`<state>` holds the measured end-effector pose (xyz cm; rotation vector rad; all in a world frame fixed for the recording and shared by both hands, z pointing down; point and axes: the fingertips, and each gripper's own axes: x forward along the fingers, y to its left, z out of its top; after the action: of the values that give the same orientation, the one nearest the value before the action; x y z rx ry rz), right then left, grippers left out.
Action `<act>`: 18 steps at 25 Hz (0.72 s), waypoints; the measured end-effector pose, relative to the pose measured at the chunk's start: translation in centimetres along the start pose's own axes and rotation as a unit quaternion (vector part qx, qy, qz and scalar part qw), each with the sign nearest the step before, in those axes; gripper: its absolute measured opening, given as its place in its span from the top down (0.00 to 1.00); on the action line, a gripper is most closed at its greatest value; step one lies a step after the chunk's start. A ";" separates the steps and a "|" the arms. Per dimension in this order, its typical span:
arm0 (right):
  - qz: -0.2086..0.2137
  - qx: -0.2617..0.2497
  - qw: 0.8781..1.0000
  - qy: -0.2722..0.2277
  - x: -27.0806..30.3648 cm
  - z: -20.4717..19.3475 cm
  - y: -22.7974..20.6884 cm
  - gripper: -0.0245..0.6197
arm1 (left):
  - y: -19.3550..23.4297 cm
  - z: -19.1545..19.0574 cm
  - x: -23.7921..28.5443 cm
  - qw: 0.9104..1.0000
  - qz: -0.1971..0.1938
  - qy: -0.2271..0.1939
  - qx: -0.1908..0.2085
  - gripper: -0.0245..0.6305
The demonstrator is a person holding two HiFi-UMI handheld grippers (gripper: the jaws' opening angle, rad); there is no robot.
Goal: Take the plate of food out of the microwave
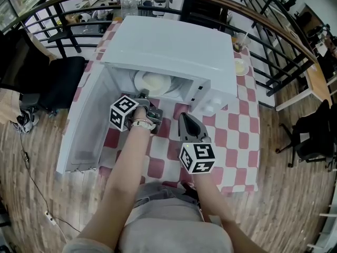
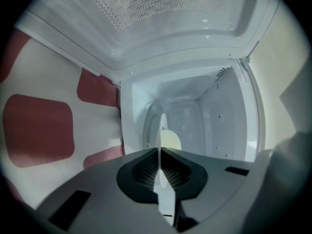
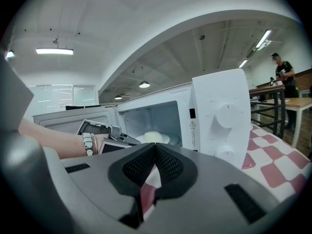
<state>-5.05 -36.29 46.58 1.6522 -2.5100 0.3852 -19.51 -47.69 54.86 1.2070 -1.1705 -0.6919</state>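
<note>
**Left gripper** (image 1: pixel 143 96): jaws are closing tight on the near rim of the plate (image 1: pixel 152 82), which is showing edge-on between the pads in the left gripper view. The tips are reaching into the mouth of the microwave (image 1: pixel 174 46).

**Right gripper** (image 1: pixel 182 116): jaws are meeting at the tips and gripping nothing. It is pointing at the microwave's front, near the two knobs (image 3: pixel 226 115).

**Plate:** is sitting inside the cavity, carrying a pale mound of food (image 3: pixel 152 136).

**Door** (image 1: pixel 84 120): is hanging wide open, flanking the left forearm on its outer side.

**Surface:** a table under a red-and-white checked cloth (image 1: pixel 239 136) is bearing the microwave.

**Room:** a wood-plank floor (image 1: pixel 295 194) is surrounding the table, a black railing (image 1: pixel 274 41) is curving behind it, and ceiling lights (image 3: pixel 54 51) are glowing overhead.

**Around:**
- A bottle (image 1: pixel 128 3) is standing behind the microwave.
- A cup with a straw (image 1: pixel 239 44) and a small dish (image 1: pixel 240 66) are sitting beside it.
- A black chair (image 1: pixel 63 80) is standing off the table's door side.
- A person (image 3: pixel 282 72) is standing far off by a wooden table (image 3: pixel 297 101).
</note>
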 end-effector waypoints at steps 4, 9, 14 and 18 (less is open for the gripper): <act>-0.001 -0.001 1.000 0.000 -0.1 -0.1 0.2 0.92 | -0.2 -0.2 -0.7 1.000 -0.017 0.001 0.007 0.94; 0.000 -0.003 1.000 -0.003 -0.2 -0.1 0.6 0.92 | -0.2 -0.9 -1.5 0.999 -0.031 0.008 0.020 0.94; 0.002 -0.012 1.000 -0.008 -0.4 0.1 1.1 0.92 | -0.5 -1.1 -2.4 0.999 -0.045 0.010 0.020 0.94; -0.009 -0.019 1.000 -0.017 -0.7 0.5 1.0 0.92 | -0.8 -1.3 -3.2 0.998 -0.052 0.015 0.019 0.94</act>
<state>-5.64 -35.47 45.81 1.6807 -2.5093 0.3086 -19.09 -44.59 53.15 1.3133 -1.1063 -0.7306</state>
